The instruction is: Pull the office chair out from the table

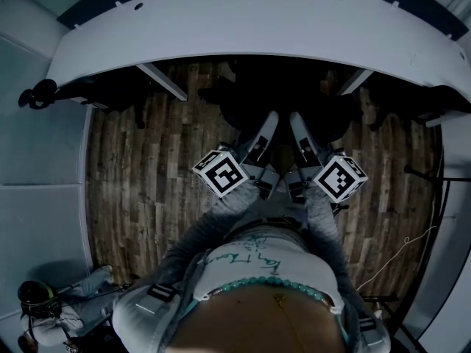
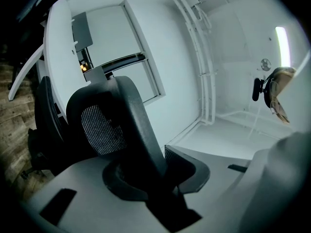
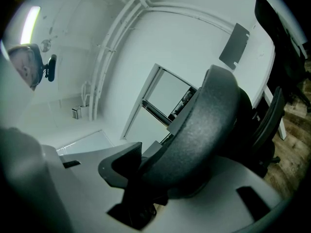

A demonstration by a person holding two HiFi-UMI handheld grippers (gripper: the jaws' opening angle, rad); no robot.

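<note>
The pads [image 2: 121, 186] of our left gripper [image 2: 156, 176] stood about half closed and pressed on the black rim of the chair [image 2: 133, 110], which ran up between them with grey mesh just inside it. The right gripper [image 3: 155, 178] held the same backrest a little wider, its rounded top edge filling the gap between the jaws and touching both. From above, we held both grippers side by side and close together, their marker cubes [image 1: 219, 172] turned outward, reaching forward from our grey sleeves [image 1: 213, 219] to the top of the backrest. The chair stood straight ahead of us, dark against the wood floor [image 1: 147, 168], at the near edge of the curved white table [image 1: 243, 20], its front lost in the shadow beneath. More dark chairs [image 1: 110, 98] stood under the table to either side. A white wall [image 2: 175, 57] rose behind the table in both gripper views
</note>
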